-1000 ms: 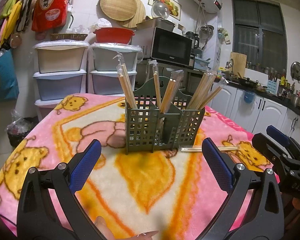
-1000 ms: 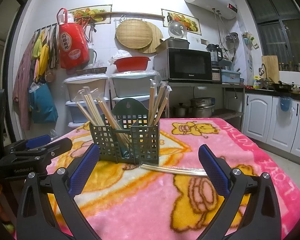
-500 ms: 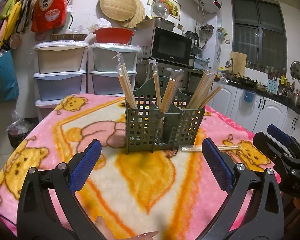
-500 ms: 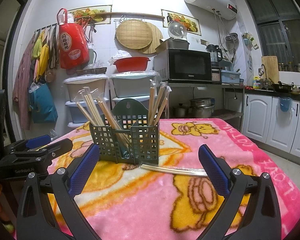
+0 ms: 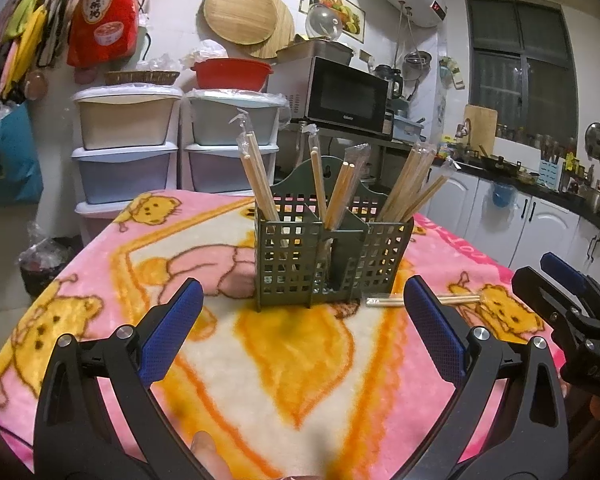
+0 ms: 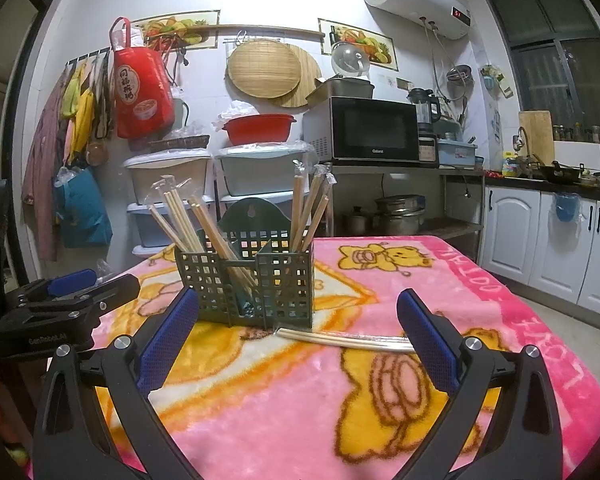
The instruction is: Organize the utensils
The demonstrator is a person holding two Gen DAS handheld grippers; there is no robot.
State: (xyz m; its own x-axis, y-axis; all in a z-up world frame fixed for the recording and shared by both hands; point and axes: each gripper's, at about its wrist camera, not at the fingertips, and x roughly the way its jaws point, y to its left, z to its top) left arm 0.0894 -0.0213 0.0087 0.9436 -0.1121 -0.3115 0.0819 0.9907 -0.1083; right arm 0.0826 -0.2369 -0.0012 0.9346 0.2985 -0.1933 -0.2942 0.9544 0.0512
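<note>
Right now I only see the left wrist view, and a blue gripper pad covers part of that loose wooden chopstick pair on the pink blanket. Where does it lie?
Observer: The plastic-wrapped wooden chopstick pair lies flat just in front of the dark green lattice utensil holder.
Operator: Is the right gripper open?
Observer: Yes, the right gripper is open, empty and facing that pair.
Operator: What's behind the holder?
Observer: Steel pots on a shelf under the black microwave.
</note>
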